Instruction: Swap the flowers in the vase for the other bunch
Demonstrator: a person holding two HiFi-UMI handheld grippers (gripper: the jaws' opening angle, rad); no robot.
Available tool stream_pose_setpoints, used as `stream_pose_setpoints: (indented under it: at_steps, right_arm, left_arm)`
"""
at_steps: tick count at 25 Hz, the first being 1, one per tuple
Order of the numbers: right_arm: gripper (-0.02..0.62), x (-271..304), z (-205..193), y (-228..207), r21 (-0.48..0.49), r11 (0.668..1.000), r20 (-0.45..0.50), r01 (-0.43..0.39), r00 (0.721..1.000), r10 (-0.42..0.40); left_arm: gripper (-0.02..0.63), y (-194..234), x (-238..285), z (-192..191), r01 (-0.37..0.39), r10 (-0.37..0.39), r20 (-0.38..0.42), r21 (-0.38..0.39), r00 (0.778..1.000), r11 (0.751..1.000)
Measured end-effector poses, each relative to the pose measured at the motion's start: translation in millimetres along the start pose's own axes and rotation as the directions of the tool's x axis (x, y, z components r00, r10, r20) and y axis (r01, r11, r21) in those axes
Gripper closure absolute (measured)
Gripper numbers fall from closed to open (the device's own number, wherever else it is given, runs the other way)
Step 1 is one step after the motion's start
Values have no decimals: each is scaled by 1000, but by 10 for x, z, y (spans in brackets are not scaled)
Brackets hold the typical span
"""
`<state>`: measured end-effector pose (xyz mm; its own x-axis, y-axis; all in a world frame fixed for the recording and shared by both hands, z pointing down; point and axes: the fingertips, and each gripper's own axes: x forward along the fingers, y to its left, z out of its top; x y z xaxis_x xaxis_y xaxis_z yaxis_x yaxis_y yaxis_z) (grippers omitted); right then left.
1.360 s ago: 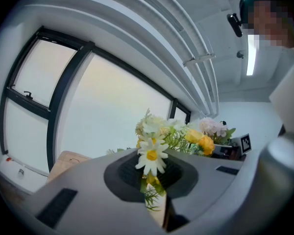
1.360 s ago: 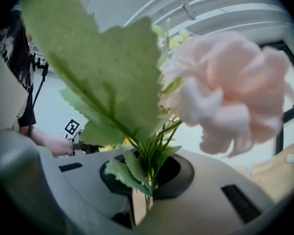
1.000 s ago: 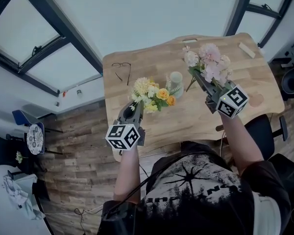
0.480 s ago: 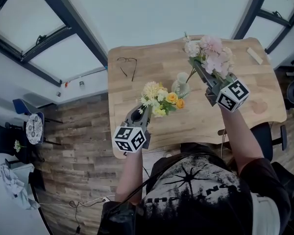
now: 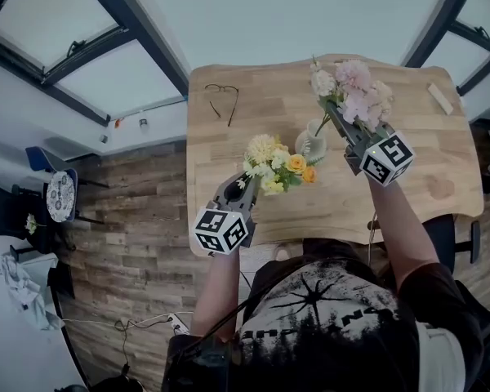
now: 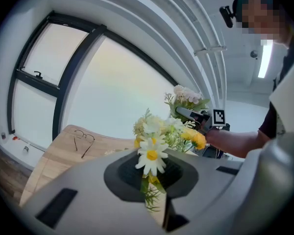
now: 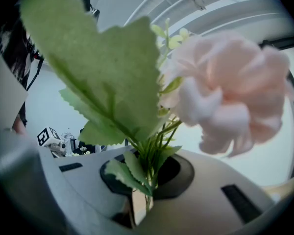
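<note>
1. The right gripper (image 5: 336, 122) has its jaws almost closed. They pinch the thin stems of the pink bunch (image 5: 353, 88). The flowers stand up above the jaws, and the stem end hangs down below them.
2. The left gripper (image 5: 243, 188) is almost closed too. It holds the yellow bunch (image 5: 271, 162) by its stems, with the flowers sticking out past its tips.
3. The vase (image 5: 311, 141) stands on the table (image 5: 408, 186) between the 2 grippers. It is just below the right gripper's tips. From the left gripper it is farther ahead, past the yellow flowers.
4. I think the pink bunch goes in next. Its stems point down, close to the vase mouth. The right gripper is nearer, so it mostly needs to go down.
</note>
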<state>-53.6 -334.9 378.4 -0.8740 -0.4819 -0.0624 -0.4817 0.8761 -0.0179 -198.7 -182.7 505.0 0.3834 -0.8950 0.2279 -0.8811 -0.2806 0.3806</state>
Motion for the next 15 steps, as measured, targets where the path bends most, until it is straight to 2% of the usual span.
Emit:
stream_pose_setpoints:
  at_steps: [3,8,15]
  right_arm:
    - [561,22,-179,-8,-30,1000,4,4,1000,-3]
    - [560,21,-485,21,-6,1000,-10,-13,1000,13]
    - [561,23,-729,43,5,1000,-35,6,999,-5]
  left_arm:
    - [560,20,8,6,-7,7,-4,4,1000,1000]
    - [560,6,42,-3,-3,3,-10,0,1000,1000]
    - [560,33,5,44,-4,4,-16,-5,1000,1000]
